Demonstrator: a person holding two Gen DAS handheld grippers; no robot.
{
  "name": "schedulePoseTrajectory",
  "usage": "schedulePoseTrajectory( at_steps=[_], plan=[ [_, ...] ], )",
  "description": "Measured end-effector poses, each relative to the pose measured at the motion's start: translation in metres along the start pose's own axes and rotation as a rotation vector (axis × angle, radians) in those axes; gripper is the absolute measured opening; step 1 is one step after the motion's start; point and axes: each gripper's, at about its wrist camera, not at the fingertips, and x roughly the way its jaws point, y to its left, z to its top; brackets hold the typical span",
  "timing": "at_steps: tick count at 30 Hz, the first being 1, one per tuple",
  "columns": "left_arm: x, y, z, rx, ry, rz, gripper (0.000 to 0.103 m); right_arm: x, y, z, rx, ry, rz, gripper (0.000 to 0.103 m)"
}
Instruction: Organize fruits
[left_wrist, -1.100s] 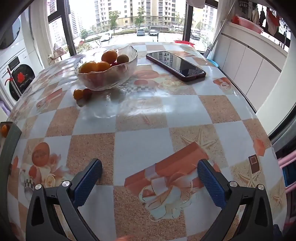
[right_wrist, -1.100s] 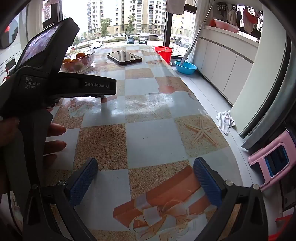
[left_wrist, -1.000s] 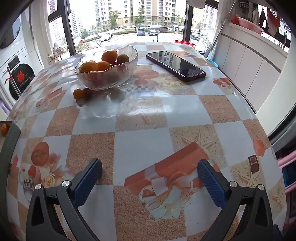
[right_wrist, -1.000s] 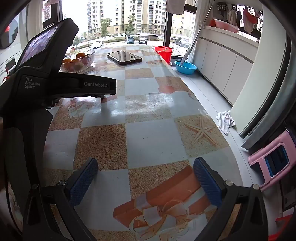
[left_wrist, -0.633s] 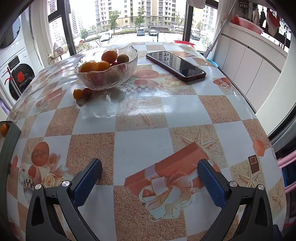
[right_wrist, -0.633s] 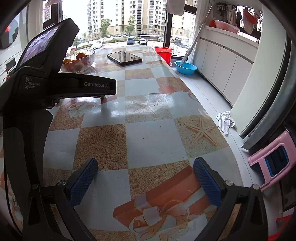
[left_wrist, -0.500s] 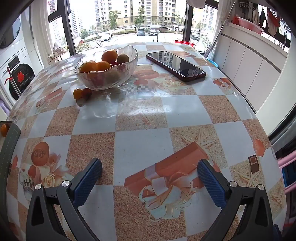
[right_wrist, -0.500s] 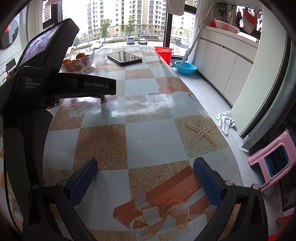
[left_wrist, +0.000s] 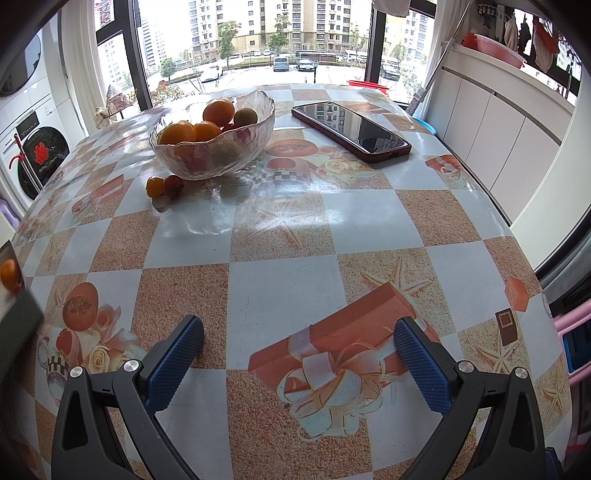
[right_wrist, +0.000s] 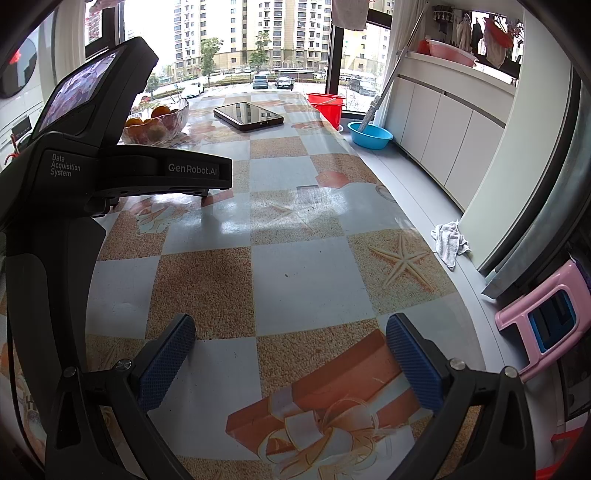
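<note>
The left device's body (right_wrist: 110, 166) reads "Data Acquisition System" and "GenRobot.AI".

Clear rippled glass bowl (left_wrist: 218, 155) stands on a glossy, smooth plastic-looking tablecloth (left_wrist: 280, 273).

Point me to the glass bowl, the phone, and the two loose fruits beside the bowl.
glass bowl (left_wrist: 221, 157), left wrist view, front wall.
phone (left_wrist: 351, 130), left wrist view, middle of the screen.
loose fruits (left_wrist: 165, 185), left wrist view, where the two meet.

Lower fruits (left_wrist: 207, 157) blur behind frosted bowl (left_wrist: 255, 144) glass (kinds unclear) — uncountable.
</note>
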Motion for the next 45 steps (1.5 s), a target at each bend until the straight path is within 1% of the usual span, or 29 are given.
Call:
schedulePoseTrajectory(
  at_steps=[10,14,15,17,19,21,22,37,42,45],
  plan=[
    [0.000,-0.001,0.000,0.000,0.000,0.000,0.103,-0.004,0.000,-0.006,0.000,0.012,-0.002,0.103],
    [0.001,-0.002,0.000,0.000,0.000,0.000,0.103,0.001,-0.001,0.000,0.024,0.087,-0.019,0.103],
    [0.001,-0.002,0.000,0.000,0.000,0.000,0.103,0.002,-0.001,0.003,0.036,0.119,-0.025,0.103],
    [0.001,-0.002,0.000,0.000,0.000,0.000,0.103,0.006,0.000,0.007,0.057,0.140,-0.034,0.103],
    [0.000,-0.001,0.000,0.000,0.000,0.000,0.103,0.007,0.002,0.008,0.071,0.115,-0.041,0.103],
    [0.001,-0.002,0.000,0.000,0.000,0.000,0.103,0.000,0.006,0.001,0.071,0.065,-0.046,0.103],
    [0.000,-0.001,0.000,0.000,0.000,0.000,0.103,-0.001,0.006,0.001,0.069,0.057,-0.049,0.103],
    [0.000,0.000,0.000,0.000,0.000,0.000,0.103,0.000,0.006,0.001,0.068,0.049,-0.051,0.103],
    [0.000,0.000,0.000,0.000,0.000,0.000,0.103,0.002,0.005,0.006,0.078,0.094,-0.056,0.103],
    [0.001,-0.002,0.000,0.000,0.000,0.001,0.103,0.002,0.007,0.005,0.083,0.074,-0.062,0.103]
  ],
)
